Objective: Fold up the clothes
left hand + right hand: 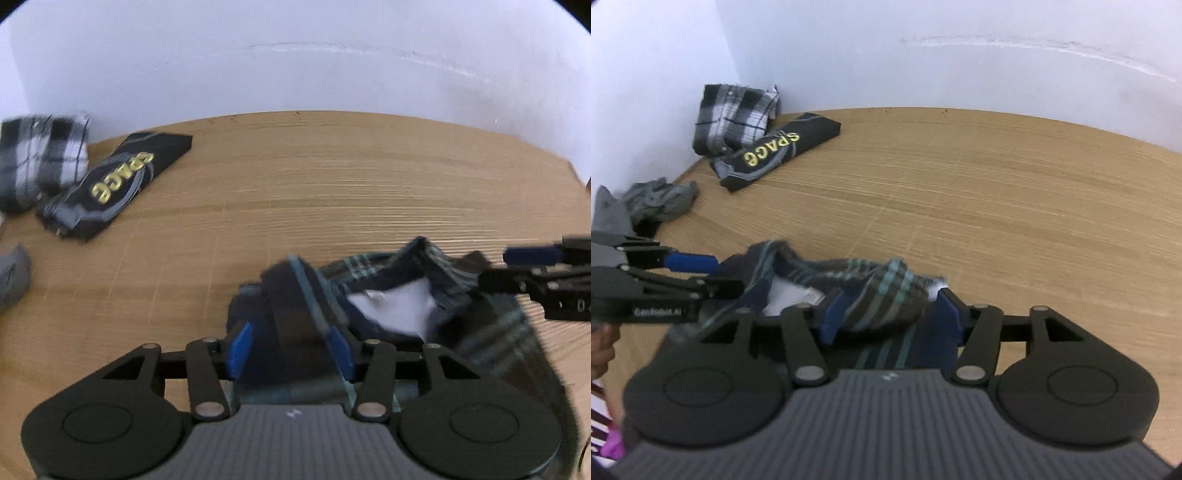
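Note:
A dark navy and teal plaid shirt [399, 295] with a white inner lining lies bunched on the wooden table [295, 184]. My left gripper [291, 347] is shut on a fold of the plaid shirt between its blue pads. My right gripper [890, 317] is shut on another bunched part of the same shirt [882, 295]. The right gripper shows at the right edge of the left wrist view [532, 269]. The left gripper shows at the left in the right wrist view [690, 273]. Both hold the shirt near the table's front.
A folded black and white plaid garment [731, 114] sits in the back left corner against the white wall. A folded black garment with yellow letters [775, 151] lies beside it. A crumpled grey garment [657, 199] lies at the left edge.

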Action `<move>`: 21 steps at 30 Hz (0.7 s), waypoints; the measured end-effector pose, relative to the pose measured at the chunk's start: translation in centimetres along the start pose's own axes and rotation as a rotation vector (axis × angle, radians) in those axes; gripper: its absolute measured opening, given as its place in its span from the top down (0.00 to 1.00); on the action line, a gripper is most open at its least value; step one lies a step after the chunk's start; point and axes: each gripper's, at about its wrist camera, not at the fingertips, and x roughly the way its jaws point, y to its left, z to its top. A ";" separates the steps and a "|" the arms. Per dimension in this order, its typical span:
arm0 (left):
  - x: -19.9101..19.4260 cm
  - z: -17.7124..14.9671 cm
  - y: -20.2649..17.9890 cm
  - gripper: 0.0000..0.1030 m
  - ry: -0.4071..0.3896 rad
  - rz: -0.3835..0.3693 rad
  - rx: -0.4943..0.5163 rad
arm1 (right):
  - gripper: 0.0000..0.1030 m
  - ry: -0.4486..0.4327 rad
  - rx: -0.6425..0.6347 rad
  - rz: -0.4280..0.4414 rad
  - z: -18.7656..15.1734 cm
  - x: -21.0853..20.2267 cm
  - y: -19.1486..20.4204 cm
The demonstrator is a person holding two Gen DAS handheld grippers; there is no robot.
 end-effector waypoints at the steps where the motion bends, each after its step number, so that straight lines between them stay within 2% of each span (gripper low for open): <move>1: -0.8 -0.6 0.1 0.49 0.008 -0.010 -0.021 | 0.44 0.006 0.013 0.008 -0.6 -1.0 -0.1; 4: -2.9 -2.8 0.0 0.48 0.033 -0.024 -0.063 | 0.44 0.031 0.063 0.009 -2.5 -3.4 -0.4; 7: -4.3 -5.5 -0.8 0.46 0.087 -0.033 -0.054 | 0.43 0.054 0.178 -0.001 -5.2 -4.7 -2.0; 12: -4.6 -9.0 -1.1 0.42 0.171 -0.077 -0.064 | 0.42 0.112 0.355 0.002 -9.4 -6.0 -4.5; 16: -4.2 -9.3 -0.1 0.39 0.186 -0.109 -0.098 | 0.41 0.140 0.397 0.037 -11.2 -6.1 -4.5; 21: -3.6 -9.8 0.1 0.33 0.186 -0.121 -0.065 | 0.40 0.180 0.422 0.039 -11.7 -5.8 -4.1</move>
